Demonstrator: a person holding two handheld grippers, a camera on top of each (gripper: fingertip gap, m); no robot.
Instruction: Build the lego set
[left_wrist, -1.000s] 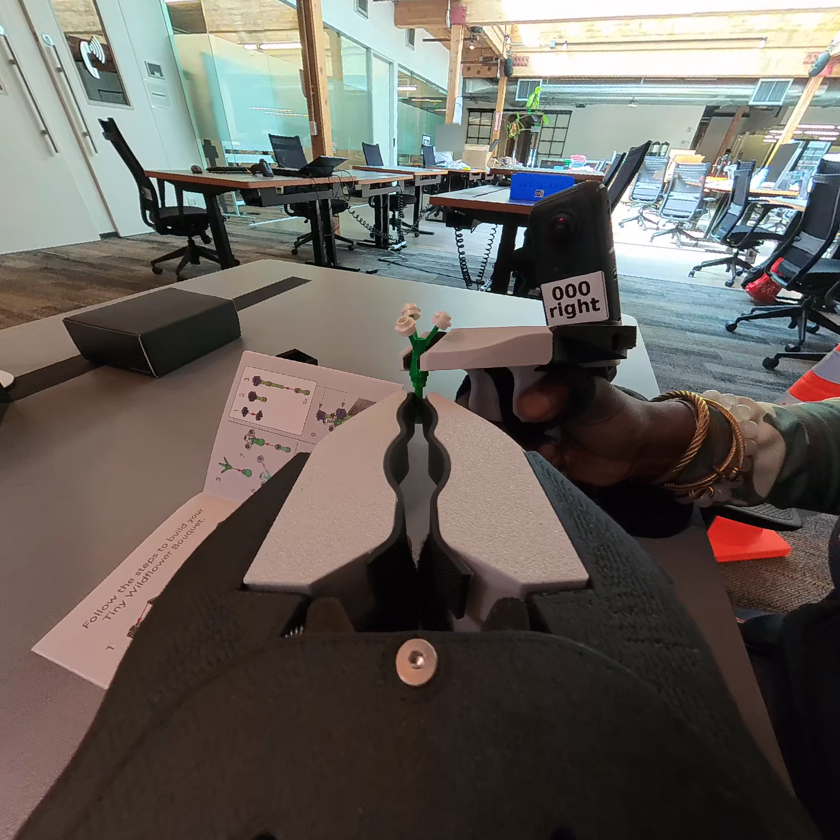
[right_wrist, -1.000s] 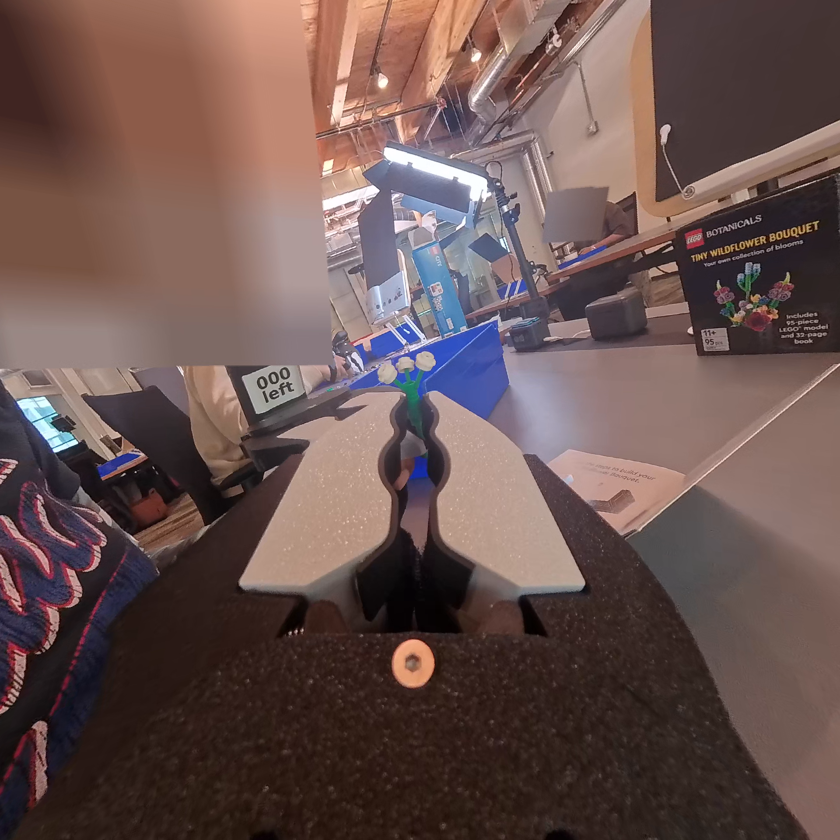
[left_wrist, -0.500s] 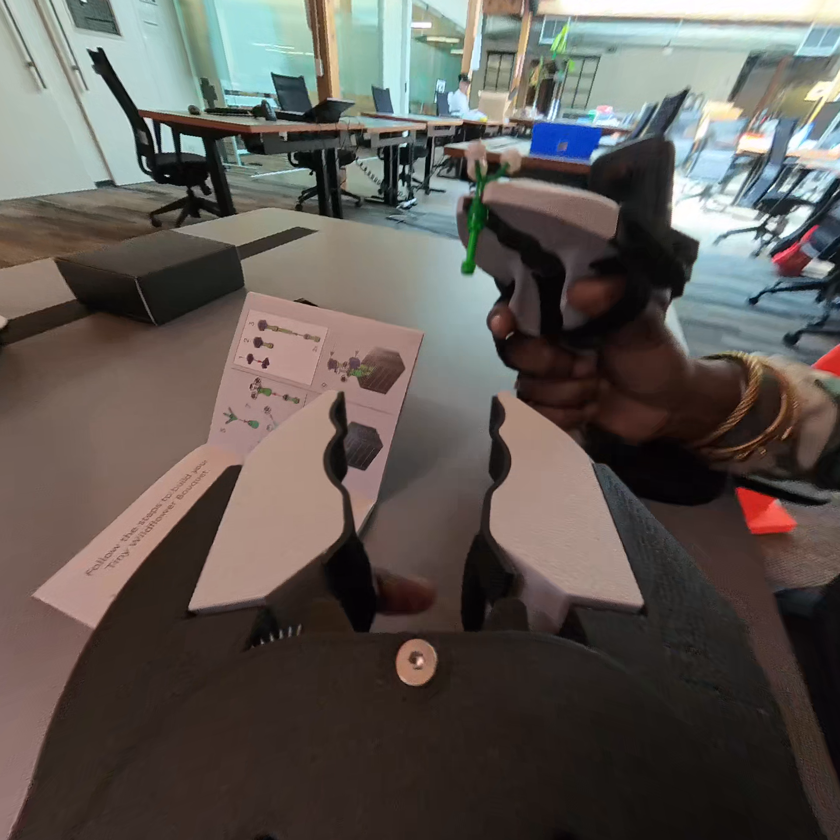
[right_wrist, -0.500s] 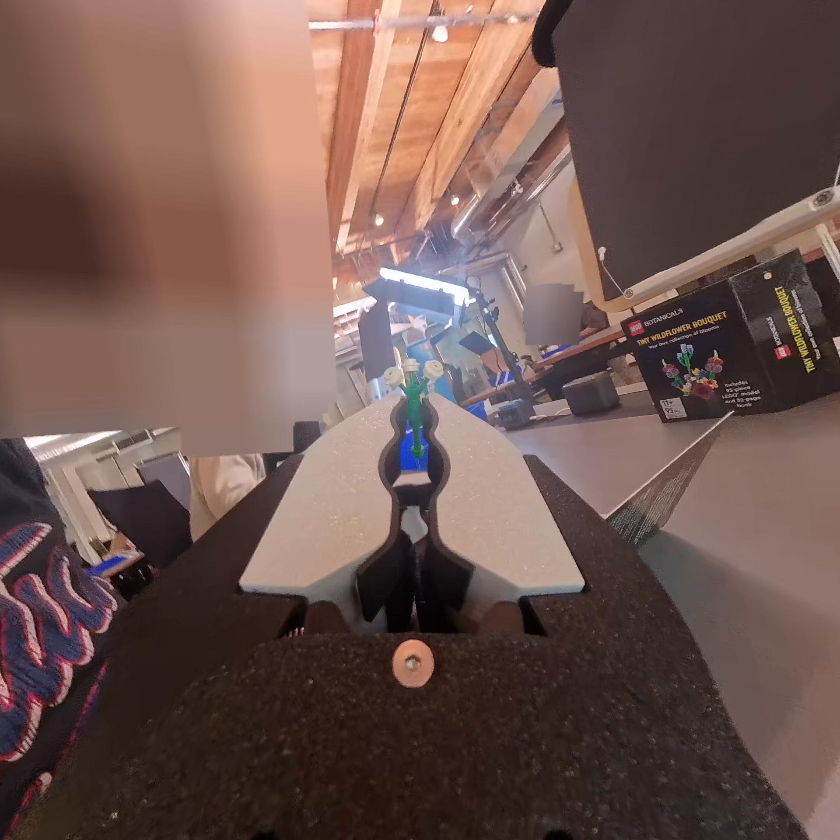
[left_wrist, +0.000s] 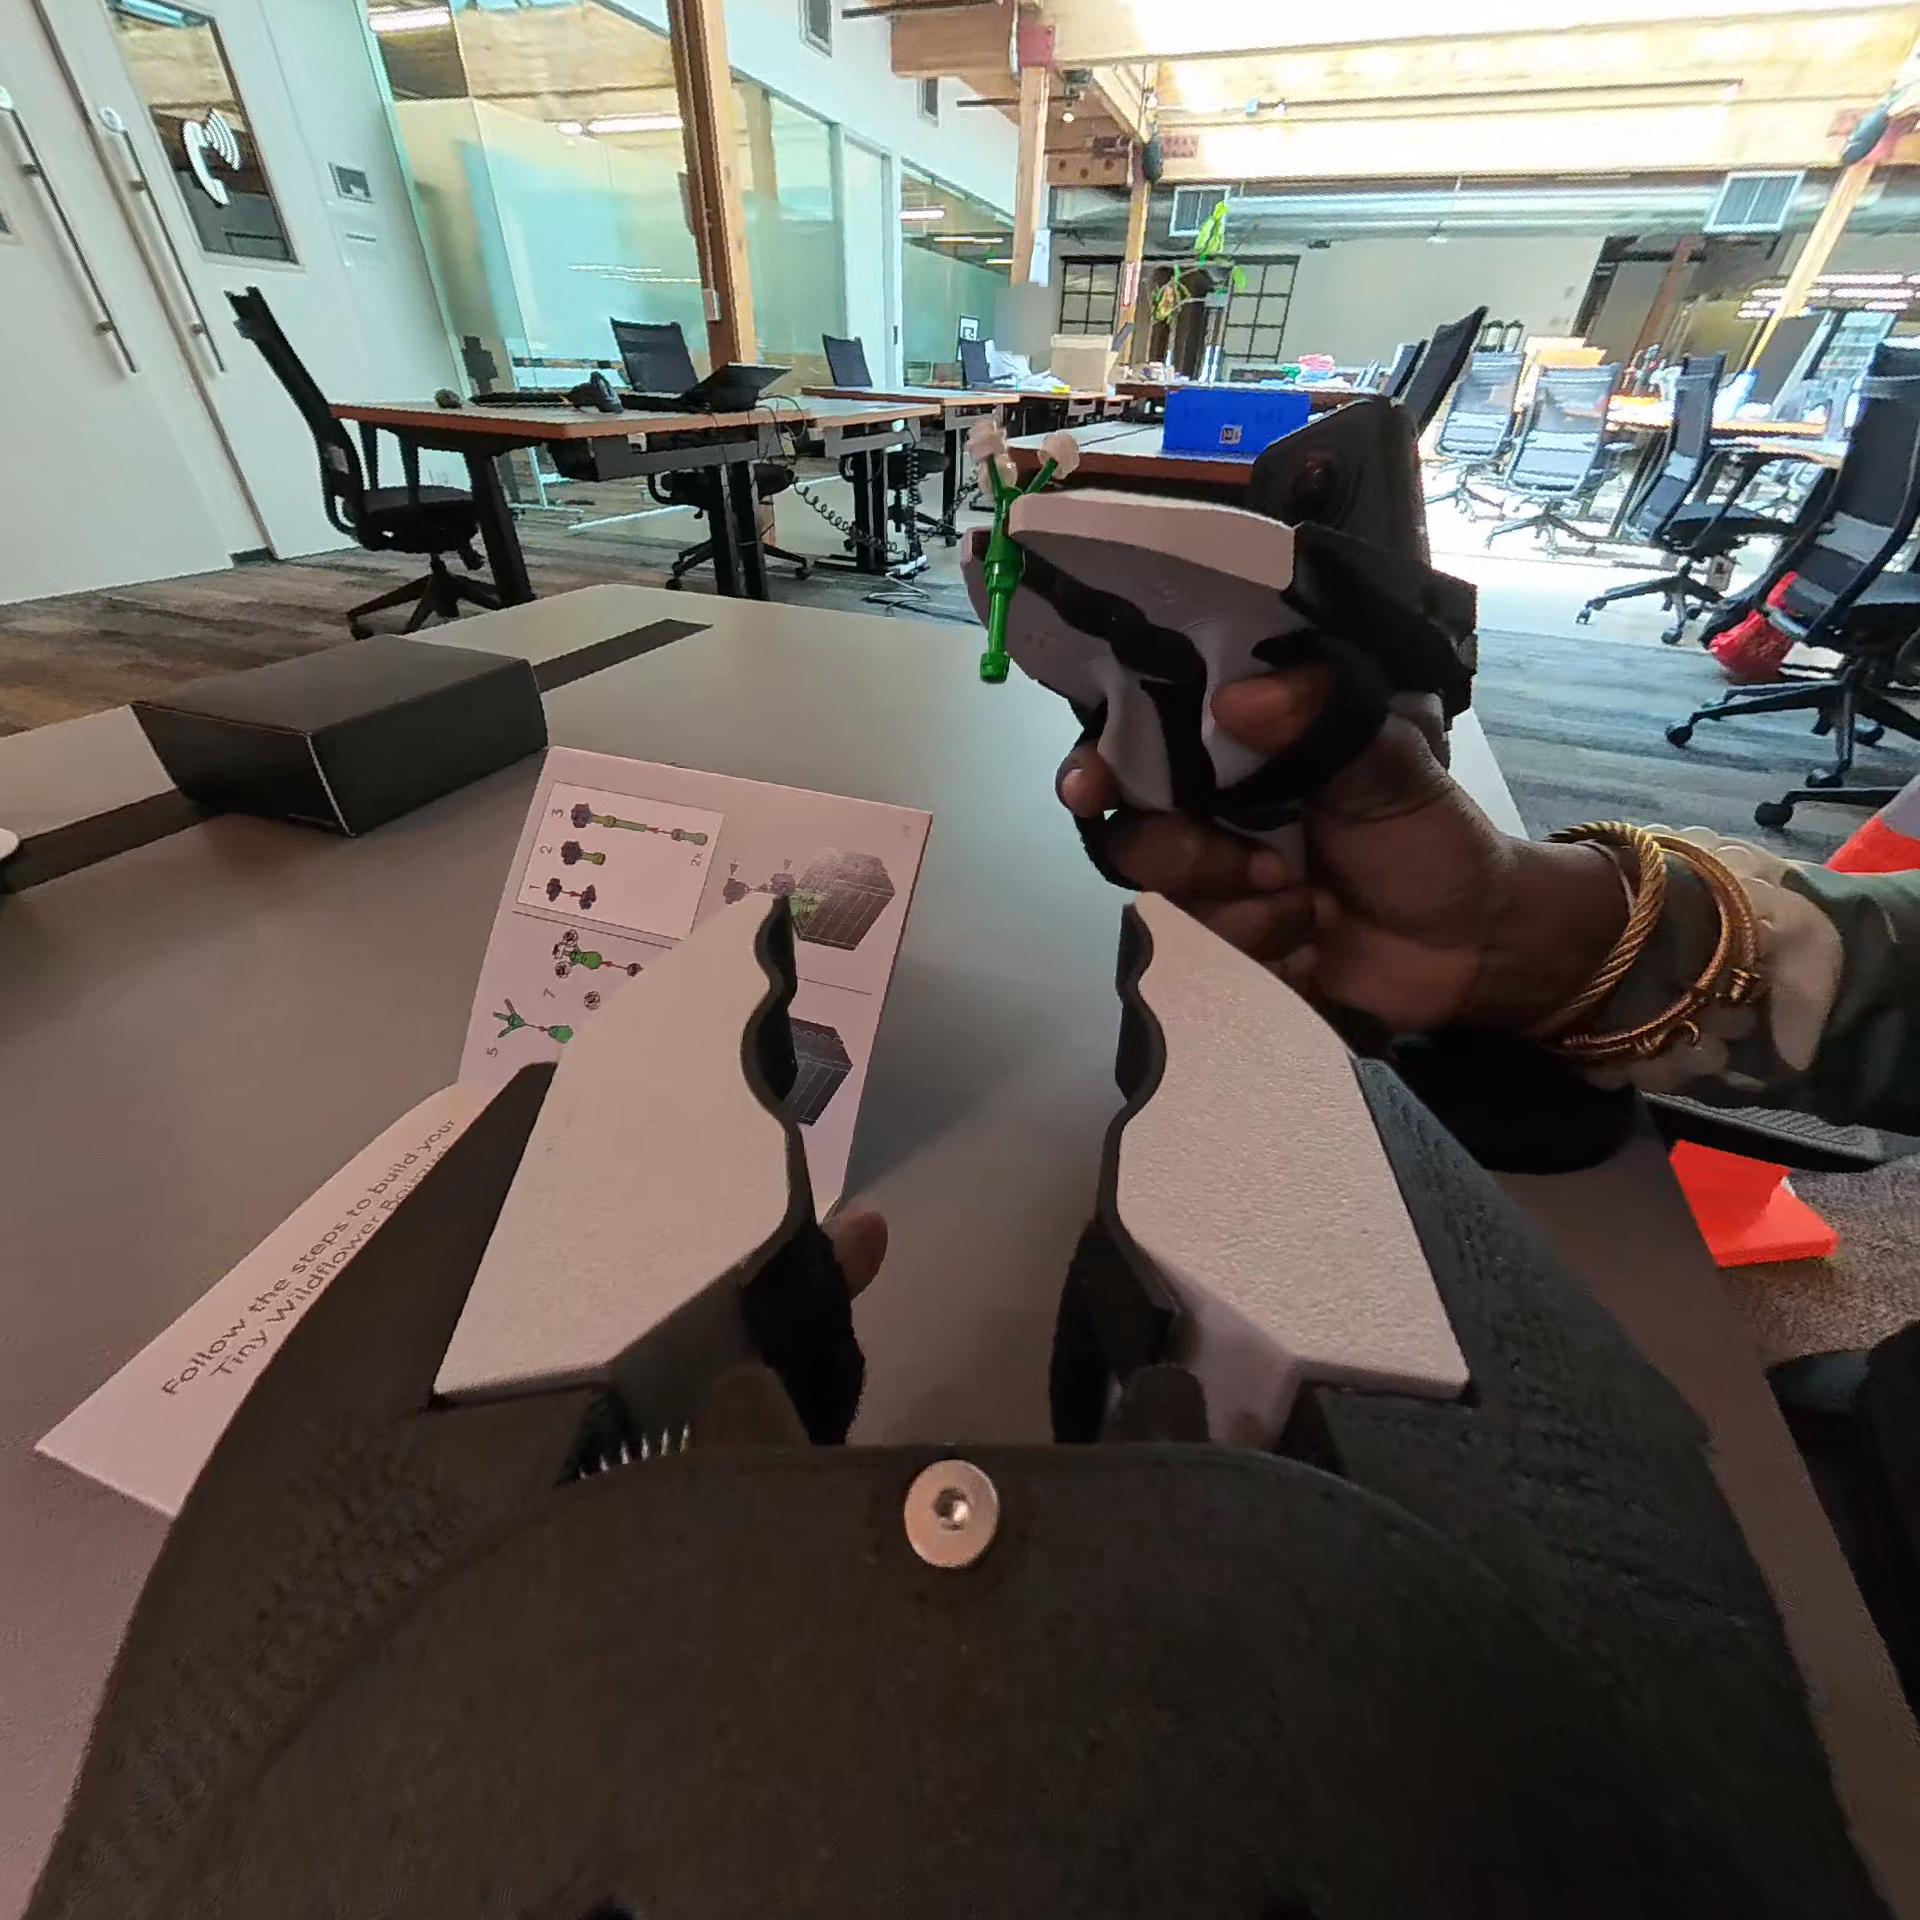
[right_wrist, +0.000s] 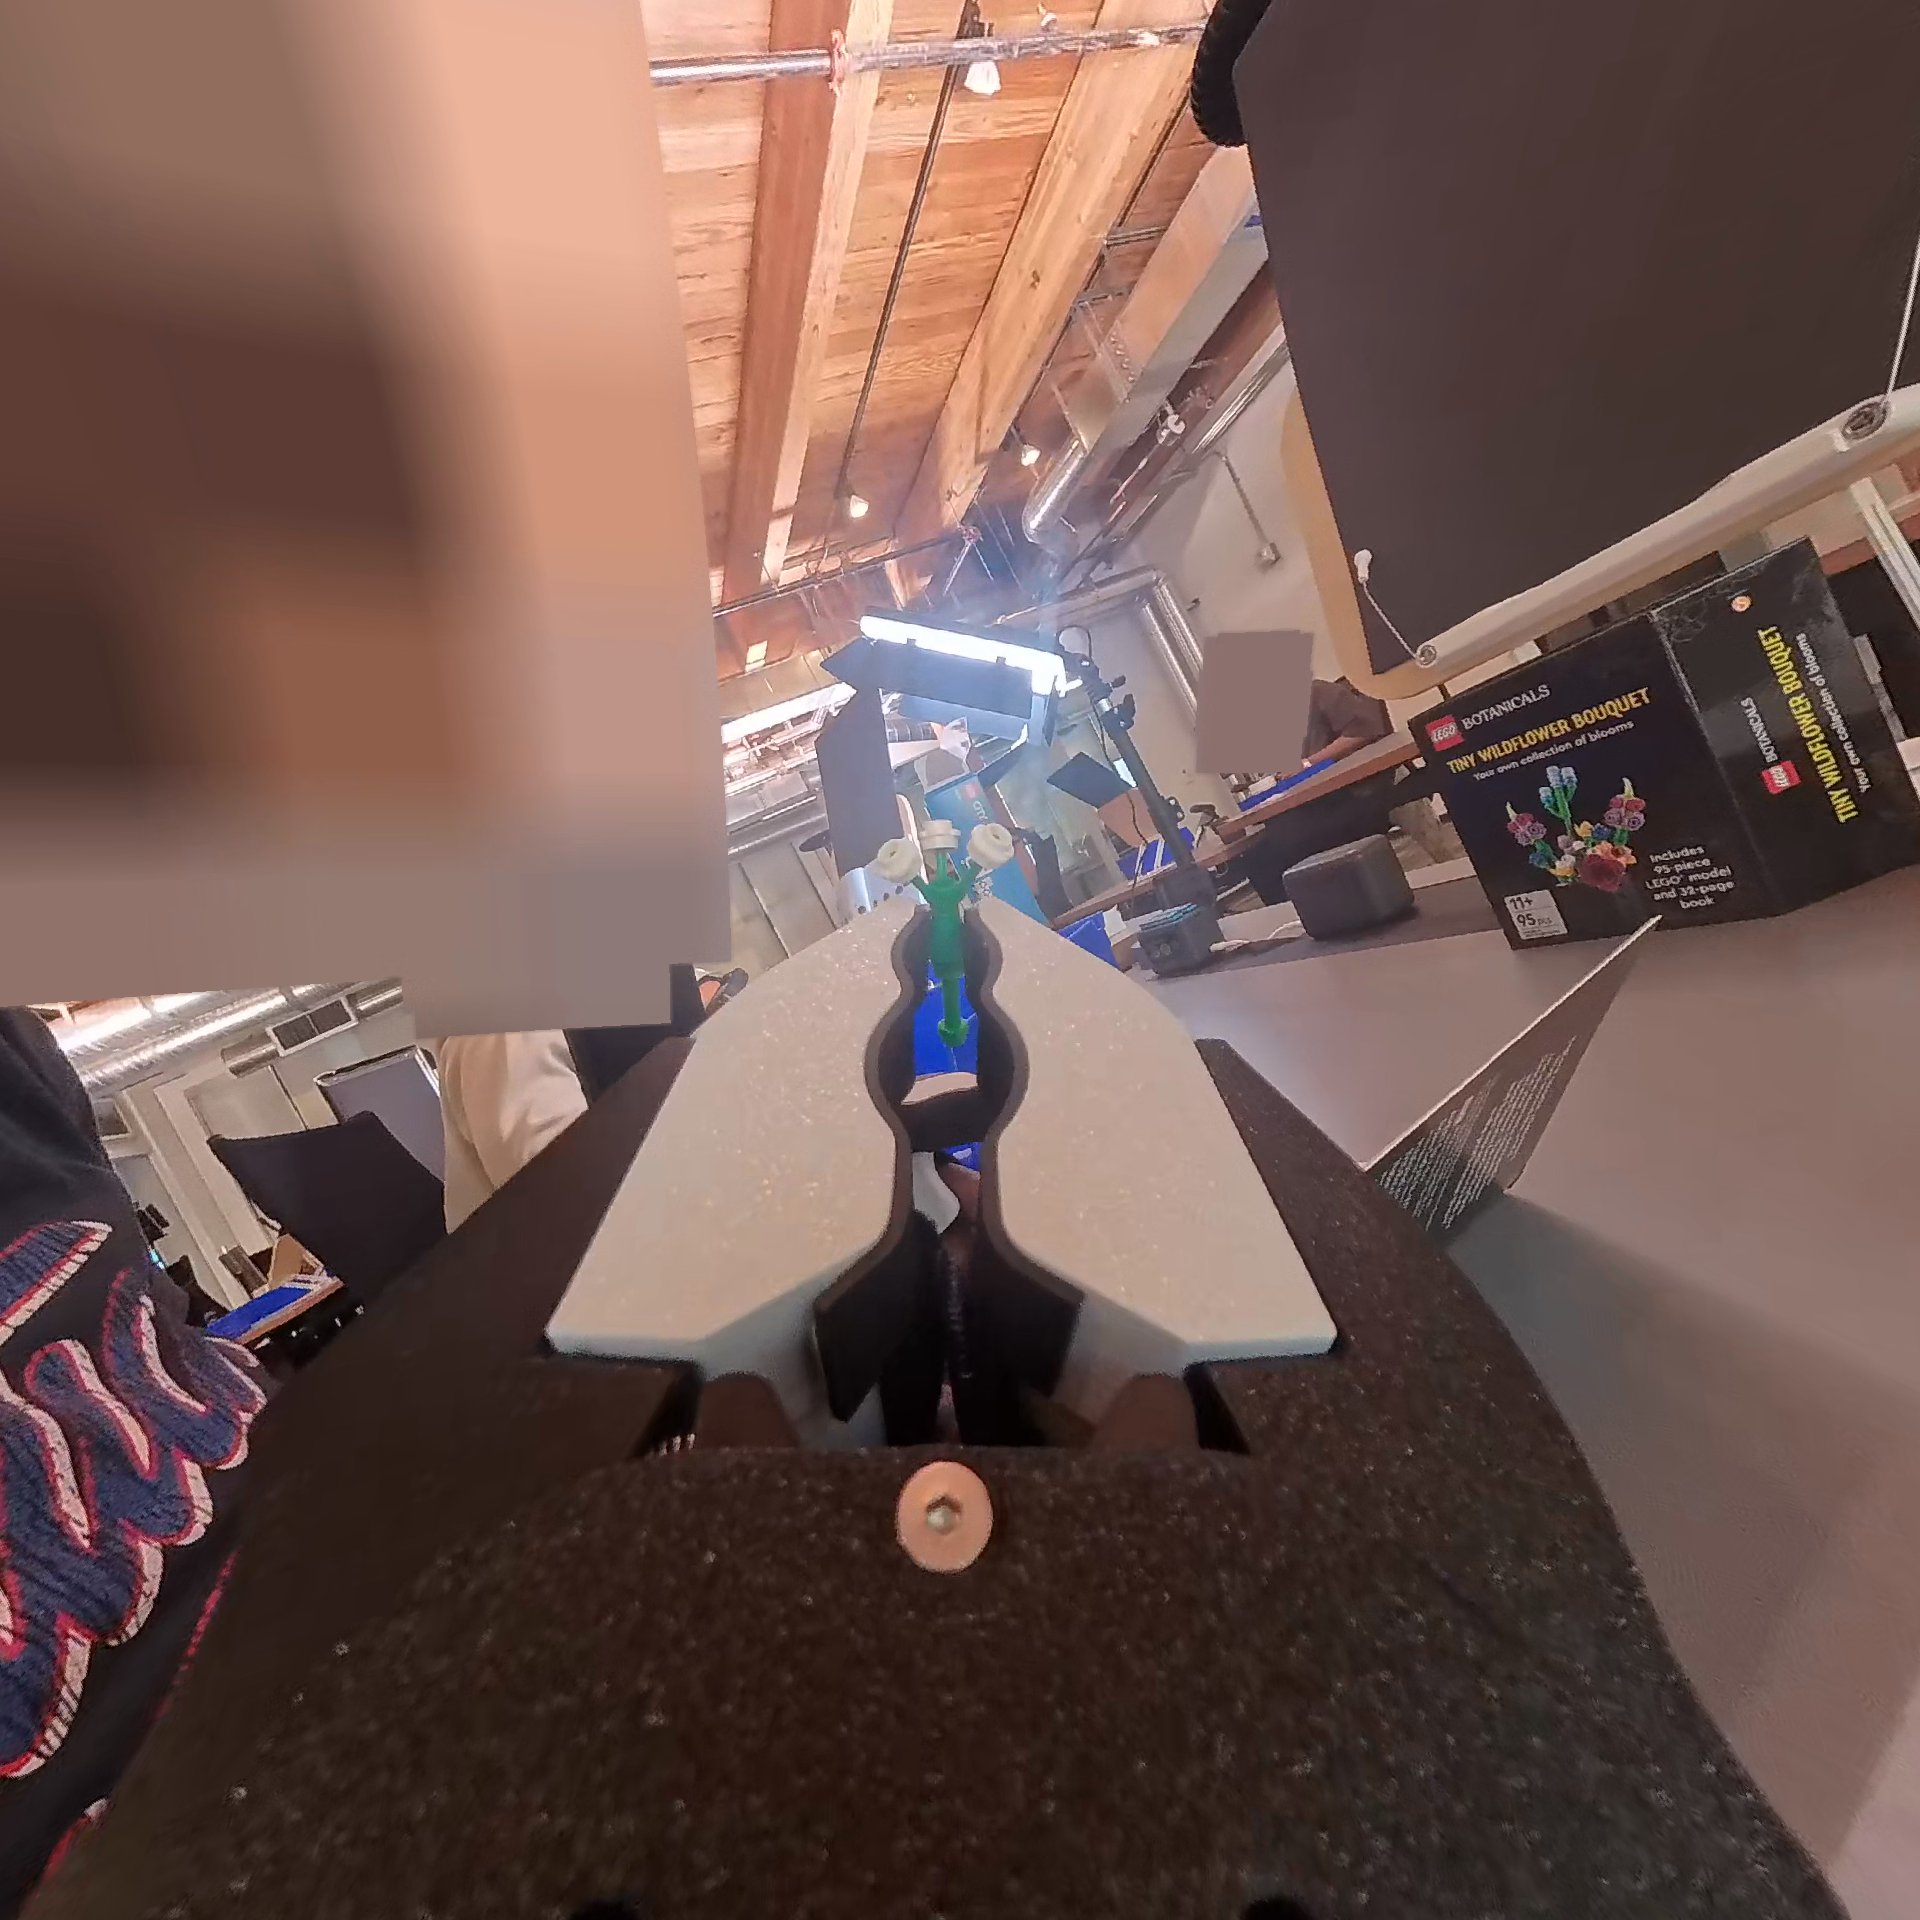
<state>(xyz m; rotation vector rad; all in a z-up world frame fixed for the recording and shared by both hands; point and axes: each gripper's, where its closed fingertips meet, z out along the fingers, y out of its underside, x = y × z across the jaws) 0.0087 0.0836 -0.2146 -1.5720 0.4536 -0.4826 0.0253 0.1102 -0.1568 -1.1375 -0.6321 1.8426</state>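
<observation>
My right gripper (right_wrist: 948, 914) is shut on a small green lego flower stem (right_wrist: 945, 940) with white buds at its top. It holds the stem upright in the air above the grey table (left_wrist: 260, 997). The same stem (left_wrist: 1000, 582) and the right gripper (left_wrist: 987, 561) show in the left wrist view, up and to the right of my left gripper (left_wrist: 954, 935). My left gripper is open and empty, low over the table beside the instruction sheet (left_wrist: 665, 914).
A black box (left_wrist: 343, 727) lies at the table's back left. The black lego set box (right_wrist: 1662, 790) stands on the table to the right. A folded leaflet (right_wrist: 1496, 1101) stands near it. Office desks and chairs fill the room behind. About 7 centimetres separates my left fingertips from my right.
My left gripper let go of the stem and opened wide. My right gripper lifted the stem up and away to the right and tilted upward.
</observation>
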